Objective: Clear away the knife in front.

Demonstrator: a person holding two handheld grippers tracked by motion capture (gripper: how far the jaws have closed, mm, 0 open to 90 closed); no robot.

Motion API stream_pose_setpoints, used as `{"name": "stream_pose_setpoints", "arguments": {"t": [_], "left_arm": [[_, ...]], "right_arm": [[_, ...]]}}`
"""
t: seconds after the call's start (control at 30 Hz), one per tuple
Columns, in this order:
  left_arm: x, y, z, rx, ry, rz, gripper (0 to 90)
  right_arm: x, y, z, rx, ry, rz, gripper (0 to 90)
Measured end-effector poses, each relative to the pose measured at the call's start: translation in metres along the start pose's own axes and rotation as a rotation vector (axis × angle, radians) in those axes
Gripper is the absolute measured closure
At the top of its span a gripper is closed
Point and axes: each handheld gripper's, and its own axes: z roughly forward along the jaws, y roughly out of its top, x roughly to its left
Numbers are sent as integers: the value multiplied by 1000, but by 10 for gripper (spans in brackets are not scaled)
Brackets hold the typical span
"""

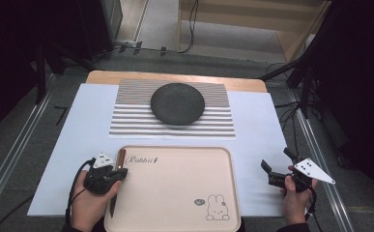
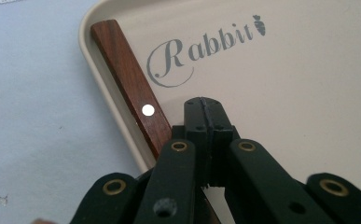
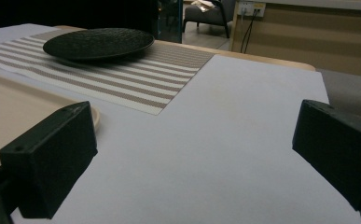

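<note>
A knife with a wooden handle (image 1: 121, 157) (image 2: 127, 74) lies along the left rim of a beige tray (image 1: 175, 193) (image 2: 308, 93) printed with "Rabbit" and a bunny. Its blade (image 1: 112, 205) points toward the table's near edge. My left gripper (image 1: 119, 173) (image 2: 204, 114) hovers over the knife's middle at the tray's left edge. Its jaws are pressed together just right of the handle, with nothing seen between them. My right gripper (image 1: 276, 160) (image 3: 194, 149) is open above the white sheet to the right of the tray, holding nothing.
A dark round plate (image 1: 177, 103) (image 3: 98, 43) rests on a striped placemat (image 1: 126, 121) (image 3: 136, 79) behind the tray. A white sheet (image 1: 78, 130) covers most of the wooden table. Dark stands and cables flank the table on both sides.
</note>
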Motion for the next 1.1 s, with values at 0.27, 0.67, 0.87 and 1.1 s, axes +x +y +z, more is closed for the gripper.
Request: {"name": "stream_pose_setpoints", "arguments": {"t": [0.27, 0.67, 0.87, 1.1], "left_arm": [[-1, -1, -9, -127, -4, 27, 712], [11, 1, -27, -324, -59, 47, 136], [20, 1, -35, -378, -42, 74, 0], [33, 0, -40, -400, -37, 57, 0]], "right_arm": [[0, 0, 0, 2, -2, -2, 0], [1, 0, 1, 7, -6, -8, 0], [1, 0, 1, 9, -6, -13, 0], [1, 0, 1, 12, -8, -17, 0]]}}
